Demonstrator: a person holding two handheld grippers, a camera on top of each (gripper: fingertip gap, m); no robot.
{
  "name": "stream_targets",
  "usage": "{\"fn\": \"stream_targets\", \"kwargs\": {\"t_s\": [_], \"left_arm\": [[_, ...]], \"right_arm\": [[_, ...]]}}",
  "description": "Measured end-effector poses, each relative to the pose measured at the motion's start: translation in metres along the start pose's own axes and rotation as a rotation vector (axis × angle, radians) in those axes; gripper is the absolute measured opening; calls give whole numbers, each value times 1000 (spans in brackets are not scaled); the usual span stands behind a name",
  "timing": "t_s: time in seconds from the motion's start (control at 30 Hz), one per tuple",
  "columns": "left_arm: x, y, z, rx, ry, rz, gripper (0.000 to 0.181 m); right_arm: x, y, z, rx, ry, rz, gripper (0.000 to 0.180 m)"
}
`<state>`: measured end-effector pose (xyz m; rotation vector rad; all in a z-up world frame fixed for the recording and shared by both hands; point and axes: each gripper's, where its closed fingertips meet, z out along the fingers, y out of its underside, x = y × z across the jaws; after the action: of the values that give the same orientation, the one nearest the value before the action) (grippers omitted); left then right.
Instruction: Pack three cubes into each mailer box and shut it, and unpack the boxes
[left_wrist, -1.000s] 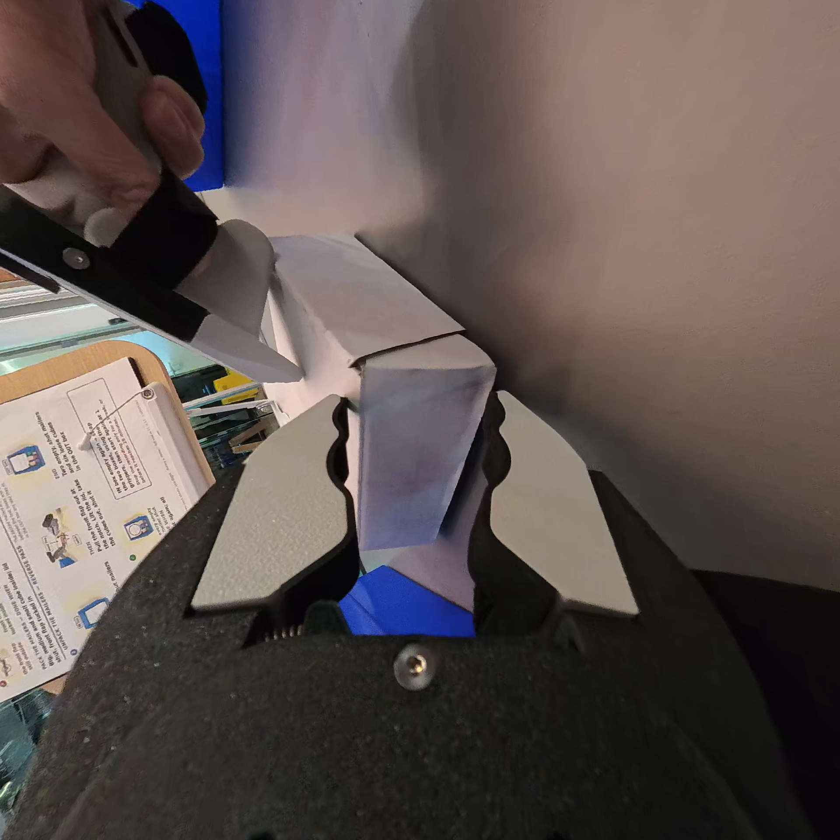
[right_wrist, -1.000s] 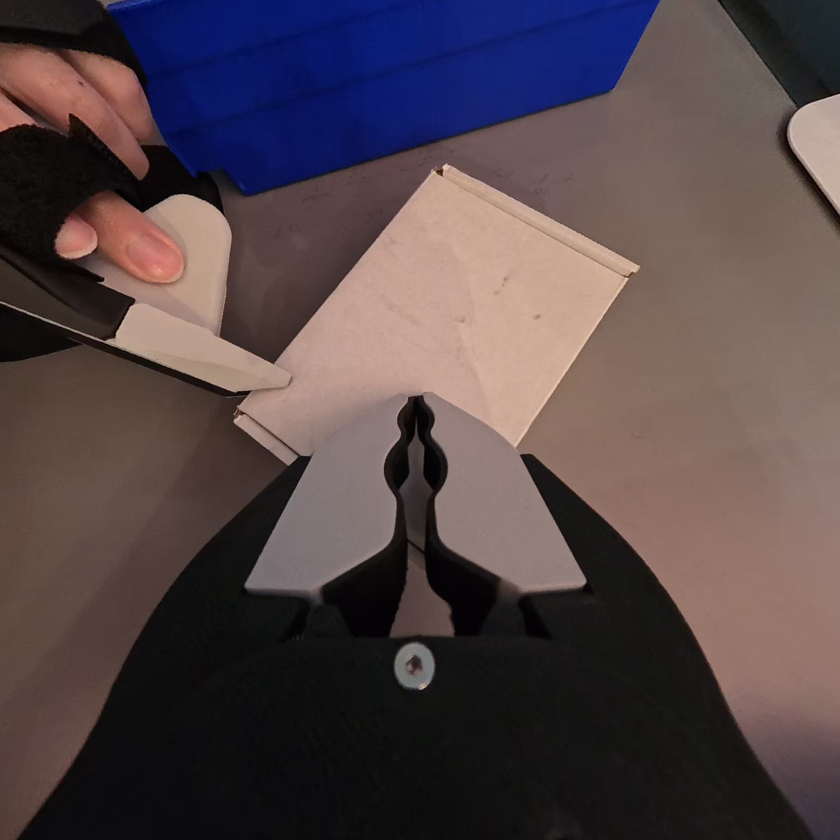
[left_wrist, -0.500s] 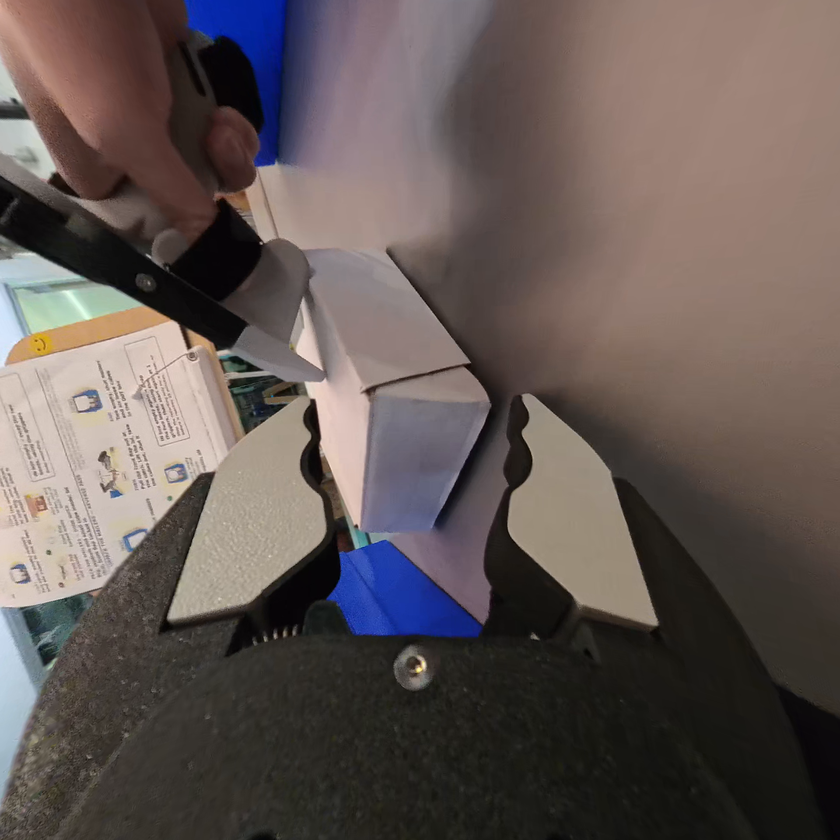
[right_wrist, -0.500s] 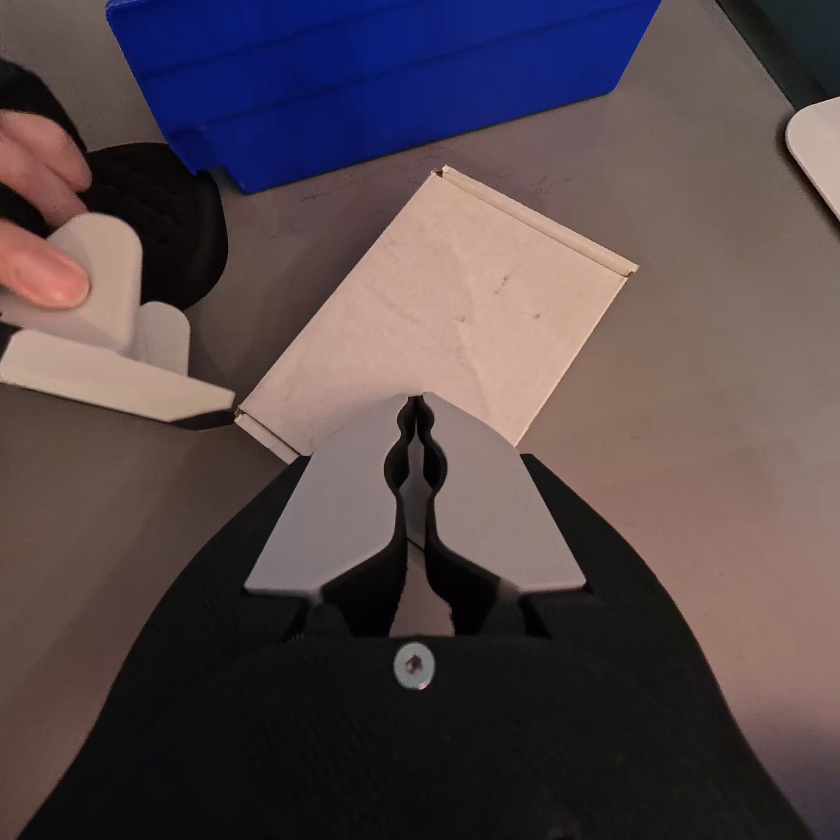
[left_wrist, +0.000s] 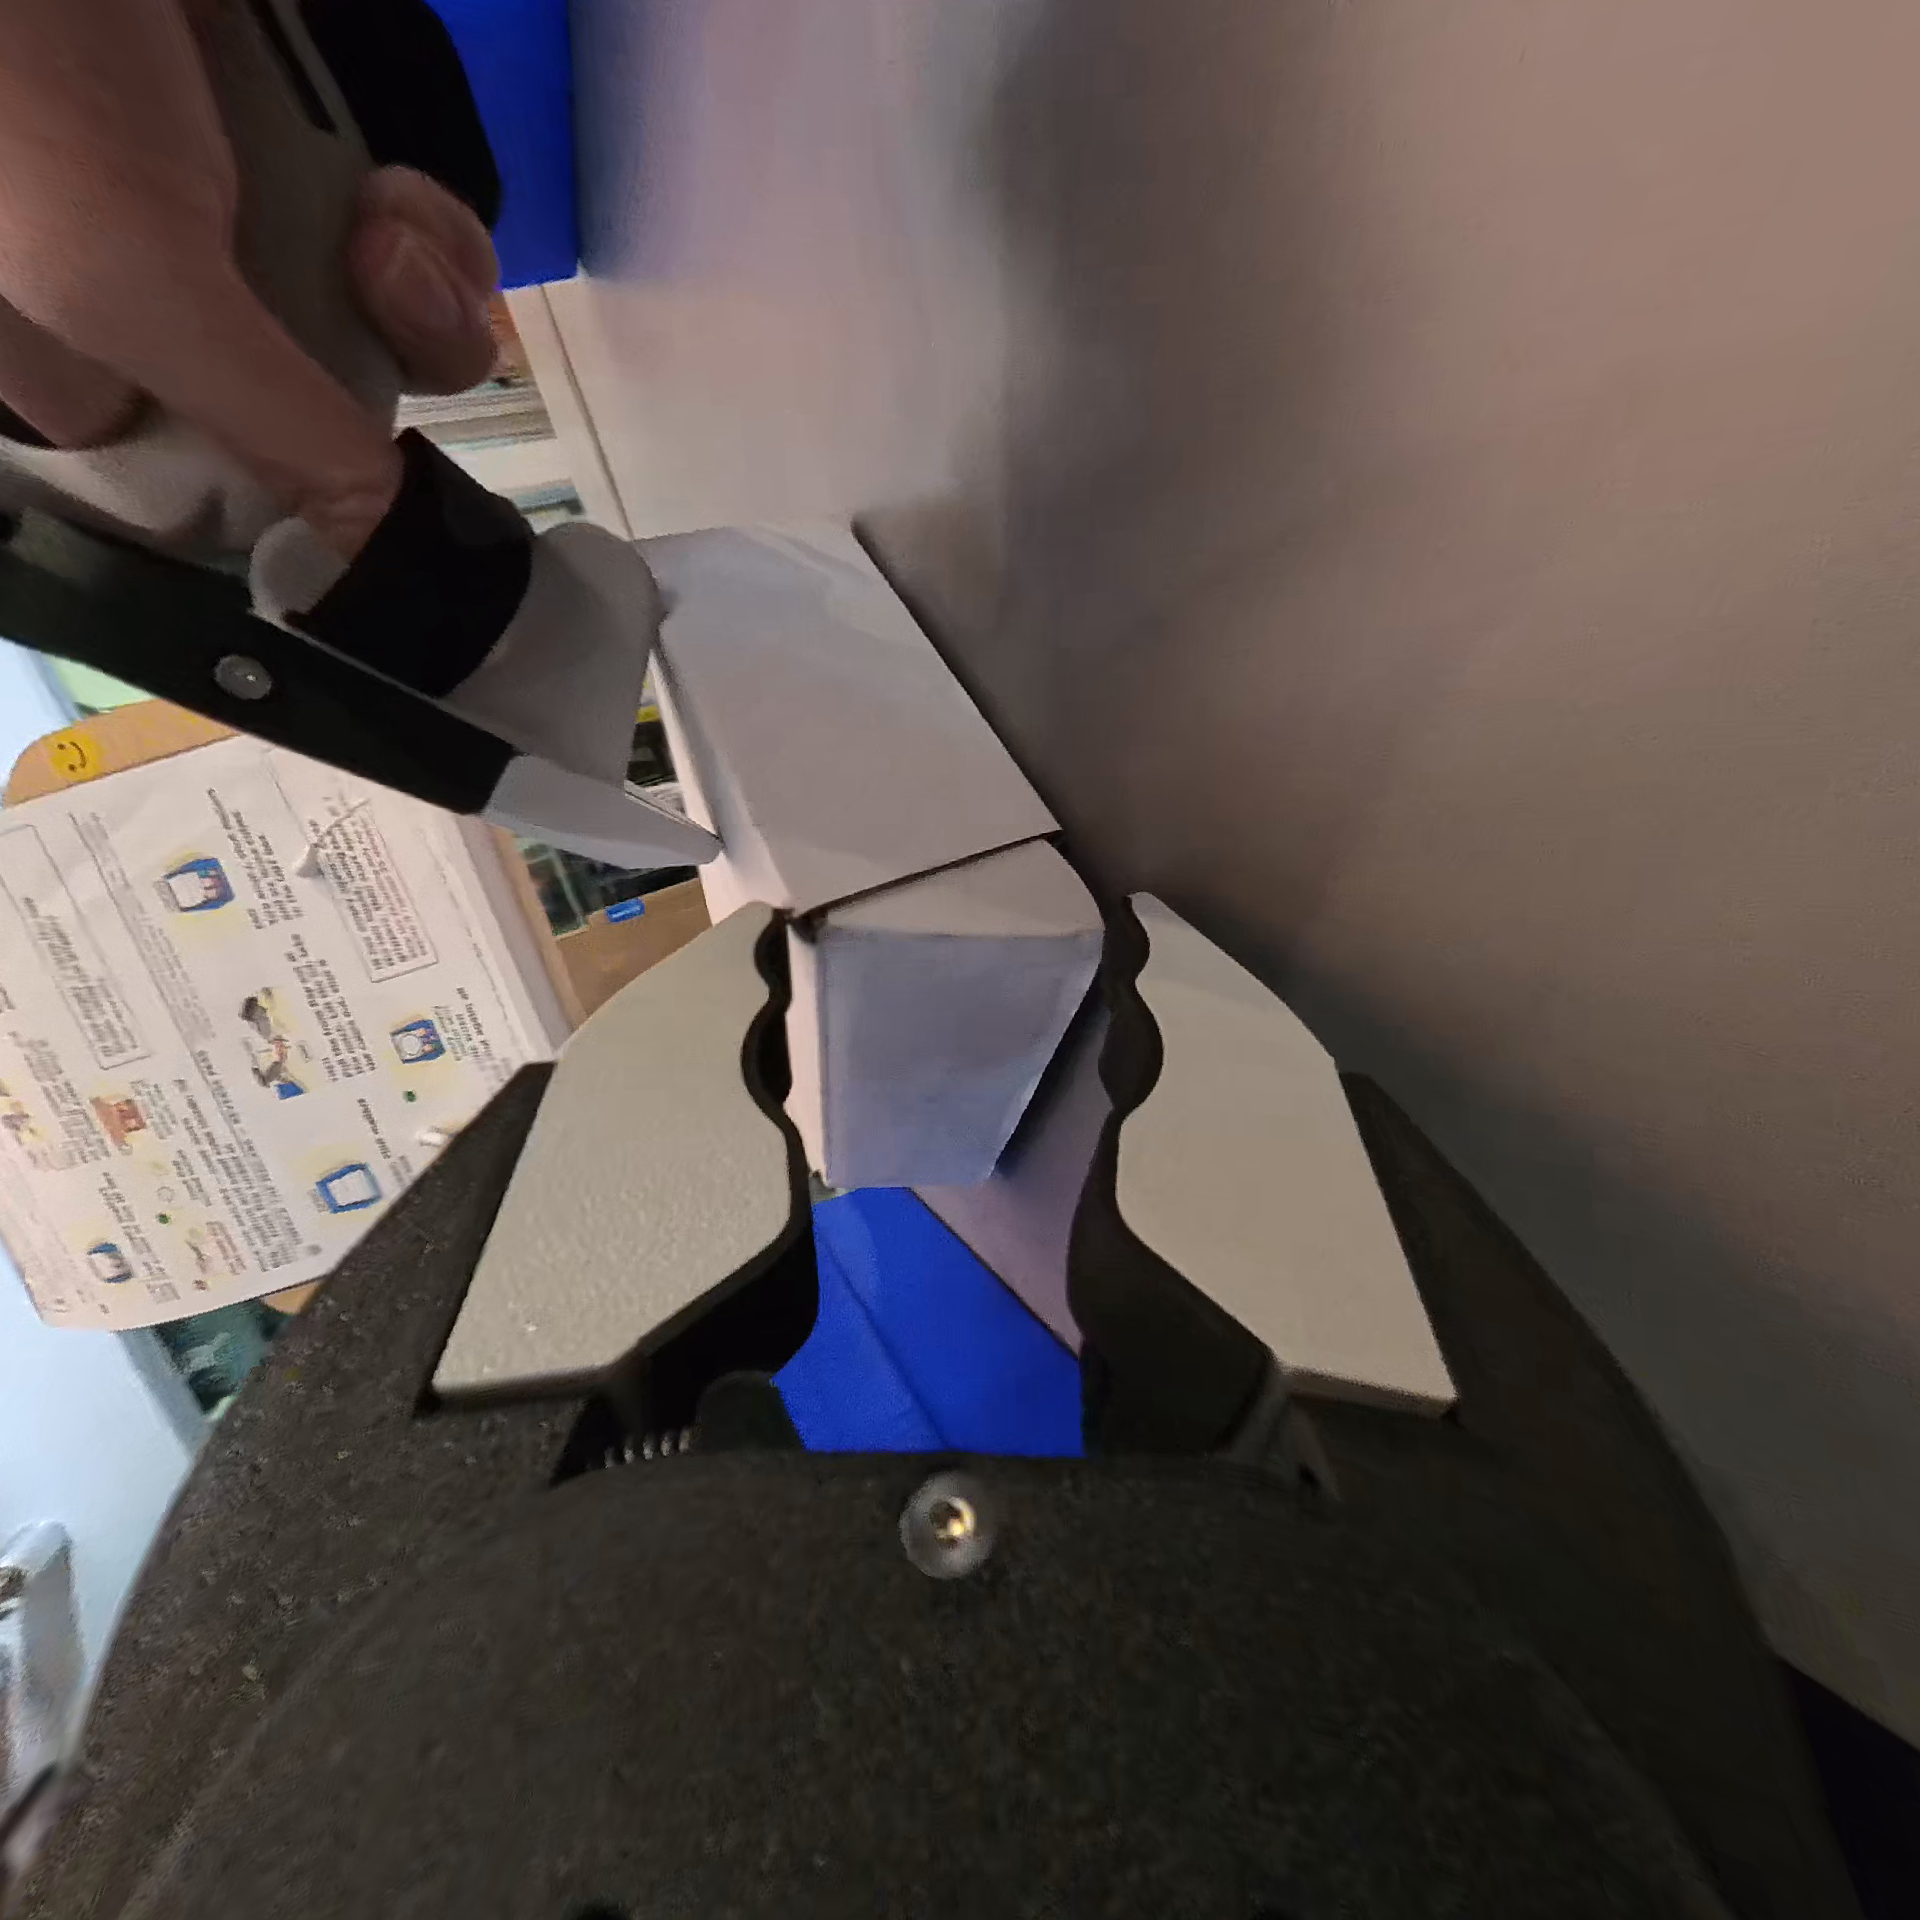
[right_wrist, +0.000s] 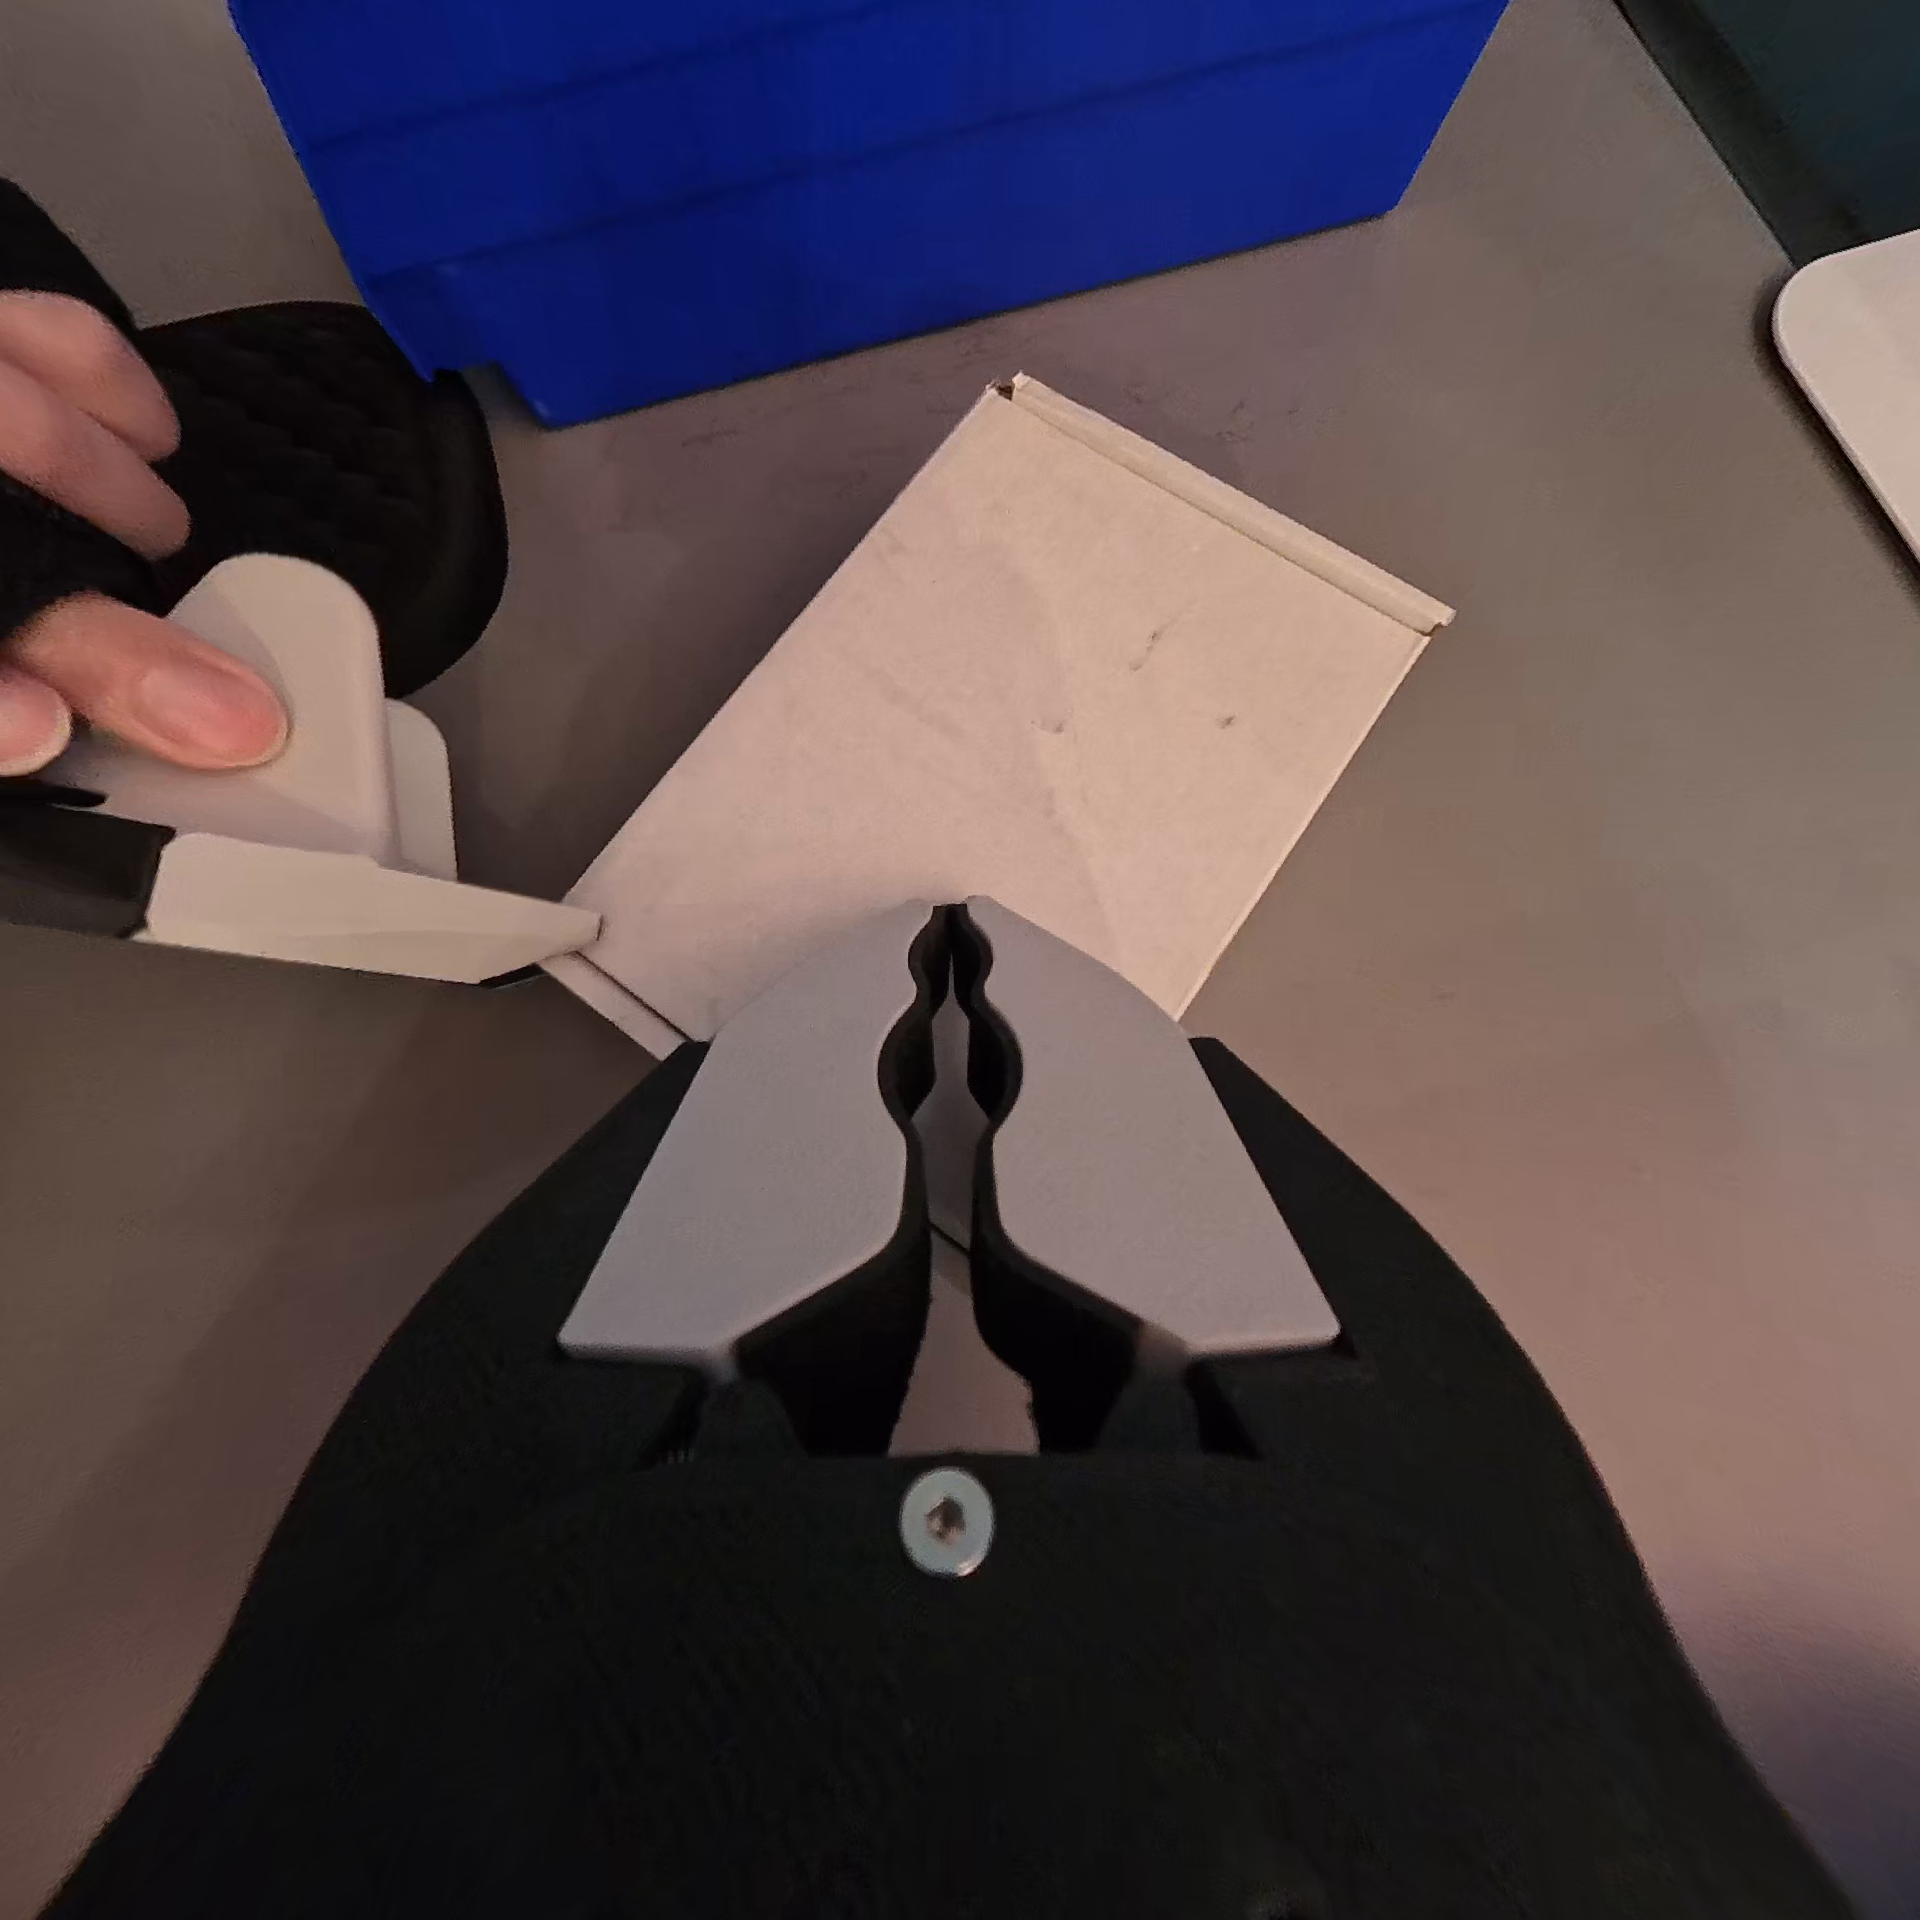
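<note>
A closed white mailer box (right_wrist: 1039, 707) lies flat on the grey table (right_wrist: 1558, 935), turned at an angle. My right gripper (right_wrist: 951, 909) is shut and empty, with its tips resting on the lid near the box's near edge. My left gripper (left_wrist: 945, 920) is turned on its side and closed around the box's near left corner (left_wrist: 935, 1039), one finger on the lid side and one on the table side. It also shows in the right wrist view (right_wrist: 561, 940), held by a hand. The right gripper's tip (left_wrist: 686, 842) touches the lid in the left wrist view. No cubes are visible.
A blue plastic bin (right_wrist: 831, 156) stands just behind the box. A white rounded object (right_wrist: 1860, 343) lies at the right edge. A printed instruction sheet (left_wrist: 208, 1018) on a wooden board stands beyond the table on the left gripper's side. The white rounded object (right_wrist: 1860, 343) sits 30 cm or so from the ends of my right fingers.
The left gripper opened and drew back from the corner half a second ago, then came back and closed on the corner again. The right gripper and the box stayed put.
</note>
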<state>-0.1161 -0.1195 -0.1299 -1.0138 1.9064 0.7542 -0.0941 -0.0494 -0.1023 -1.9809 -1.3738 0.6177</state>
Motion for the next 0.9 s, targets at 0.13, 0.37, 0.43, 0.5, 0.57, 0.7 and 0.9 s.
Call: {"fn": "stream_targets", "kwargs": {"t_s": [0.13,0.37,0.43,0.5,0.57,0.7,0.9], "left_arm": [[0,1,0,-23,19,6,58],[0,4,-1,-34,79,37,57],[1,5,-2,-42,97,52,58],[1,6,-3,-51,122,65,58],[1,7,-4,-63,153,84,58],[2,8,-6,-88,210,125,58],[2,9,-7,-90,259,148,59]], "right_arm": [[0,0,0,-6,4,-8,2],[0,0,0,-10,11,-15,2],[0,0,0,-11,11,-15,2],[0,0,0,-12,13,-19,2],[0,0,0,-13,14,-21,2],[0,0,0,-13,16,-24,2],[-1,0,0,-13,19,-30,2]]}}
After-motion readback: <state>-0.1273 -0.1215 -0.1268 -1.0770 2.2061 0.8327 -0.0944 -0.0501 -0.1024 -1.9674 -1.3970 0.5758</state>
